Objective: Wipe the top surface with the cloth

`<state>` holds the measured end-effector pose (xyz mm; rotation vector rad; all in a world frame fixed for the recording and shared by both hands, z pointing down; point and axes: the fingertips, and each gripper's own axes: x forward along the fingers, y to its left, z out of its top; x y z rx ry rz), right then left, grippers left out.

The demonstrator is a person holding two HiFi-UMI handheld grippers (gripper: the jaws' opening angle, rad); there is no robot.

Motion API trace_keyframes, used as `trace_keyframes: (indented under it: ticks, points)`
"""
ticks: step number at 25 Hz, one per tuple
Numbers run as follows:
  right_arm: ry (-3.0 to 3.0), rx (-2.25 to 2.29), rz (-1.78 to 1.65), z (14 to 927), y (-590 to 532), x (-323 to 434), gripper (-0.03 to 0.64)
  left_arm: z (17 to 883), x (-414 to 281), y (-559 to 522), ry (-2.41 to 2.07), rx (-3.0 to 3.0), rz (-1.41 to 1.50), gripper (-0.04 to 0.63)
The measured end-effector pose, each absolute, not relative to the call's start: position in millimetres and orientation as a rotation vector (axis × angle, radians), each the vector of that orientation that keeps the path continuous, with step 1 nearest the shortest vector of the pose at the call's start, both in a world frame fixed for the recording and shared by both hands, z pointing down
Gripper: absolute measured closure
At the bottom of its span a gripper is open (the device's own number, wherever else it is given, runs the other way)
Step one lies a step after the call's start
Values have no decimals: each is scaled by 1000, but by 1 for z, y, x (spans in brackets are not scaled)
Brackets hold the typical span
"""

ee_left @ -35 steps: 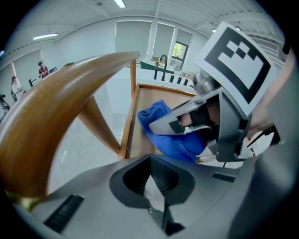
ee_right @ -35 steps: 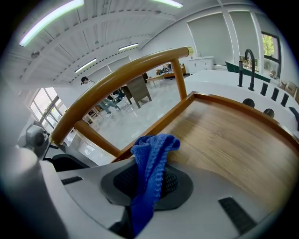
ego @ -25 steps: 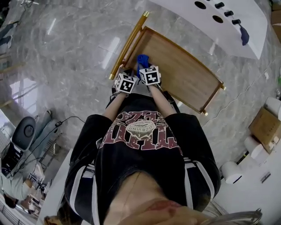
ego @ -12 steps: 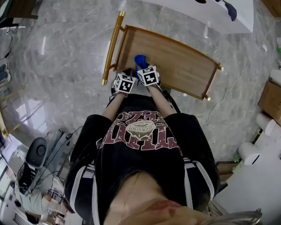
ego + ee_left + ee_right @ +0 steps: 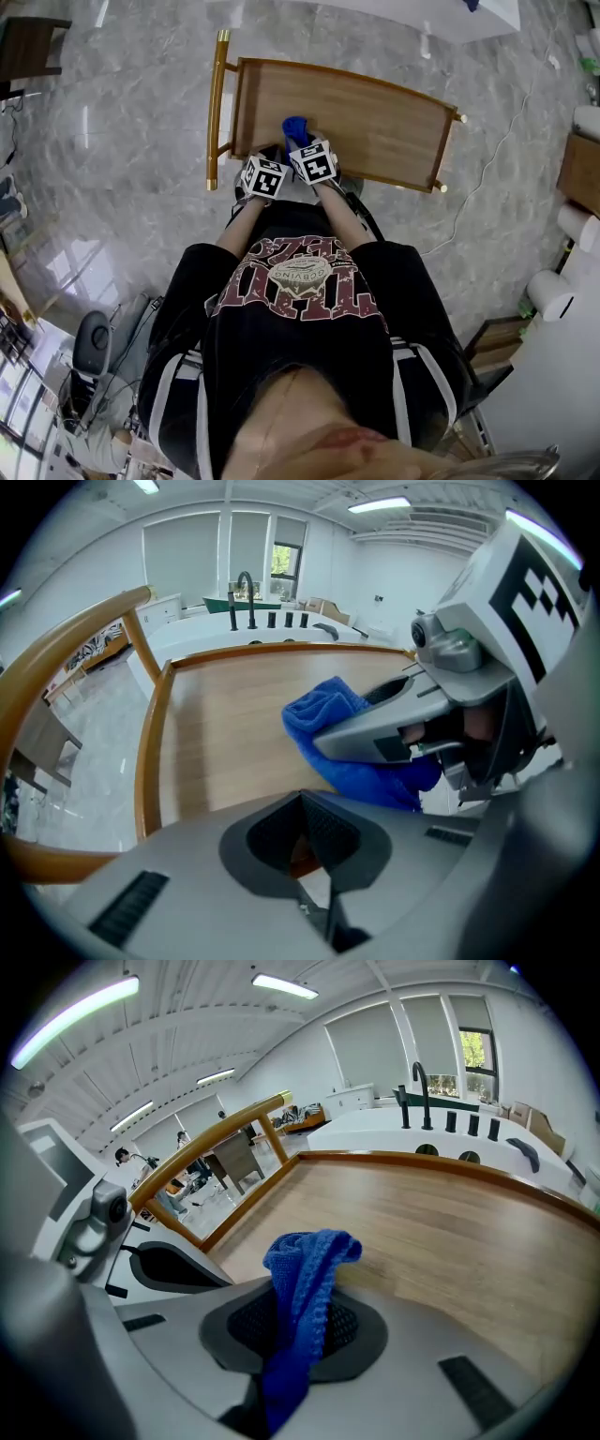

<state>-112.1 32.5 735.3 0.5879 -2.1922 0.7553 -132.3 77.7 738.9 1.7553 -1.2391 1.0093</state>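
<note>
Right gripper (image 5: 295, 1321) clamps the blue cloth (image 5: 305, 1269) at the wooden table's (image 5: 375, 122) near edge, left gripper (image 5: 305, 841) closed and empty beside it; the wipe looks barely begun, so next: press down, sweep across.

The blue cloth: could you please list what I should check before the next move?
1. Right tool shut on the blue cloth: ok.
2. A bunch of cloth sticks out past the jaws, free for wiping: ok.
3. Cloth pressed against the wooden top: cannot tell.
4. Left tool shut, nothing between its jaws, beside the right tool: ok.
5. Raised rim at the far edge is in view, so a stroke can probably stop short of it: ok.
</note>
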Motion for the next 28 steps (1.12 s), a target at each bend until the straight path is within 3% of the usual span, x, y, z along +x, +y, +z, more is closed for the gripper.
trace_keyframes:
  ticks: [28]
  points:
    - [-2162, 753, 740, 733, 17, -34, 552, 740, -62, 38, -1023, 1965, 1147, 546]
